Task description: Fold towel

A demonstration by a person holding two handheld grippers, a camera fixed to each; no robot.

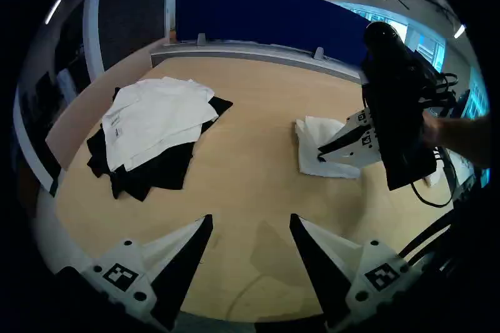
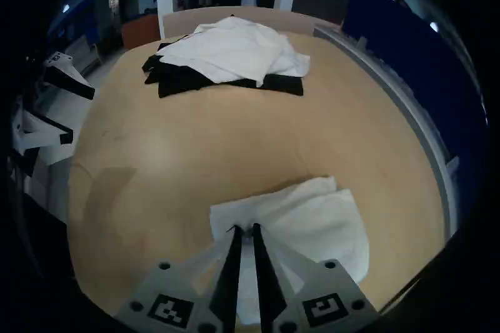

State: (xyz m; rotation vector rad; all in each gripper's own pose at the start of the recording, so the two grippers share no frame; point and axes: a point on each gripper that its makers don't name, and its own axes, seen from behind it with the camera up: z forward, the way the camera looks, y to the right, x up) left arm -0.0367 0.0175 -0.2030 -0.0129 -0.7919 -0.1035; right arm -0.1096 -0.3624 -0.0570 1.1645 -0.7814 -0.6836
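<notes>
Item: one white towel (image 2: pixel 306 220). Condition: folded into a compact, roughly rectangular bundle of several layers, with the layer edges stepped along one side and soft creases across the top face. Pose: lying flat on the counter (image 2: pixel 187 145), no part hanging over. Location: near one rim of the counter, with bare wood on every side. One corner puckers slightly upward where it meets the tips of the right tongs (image 2: pixel 244 228). The jaws stand almost together there; whether they pinch the cloth cannot be determined.
</notes>
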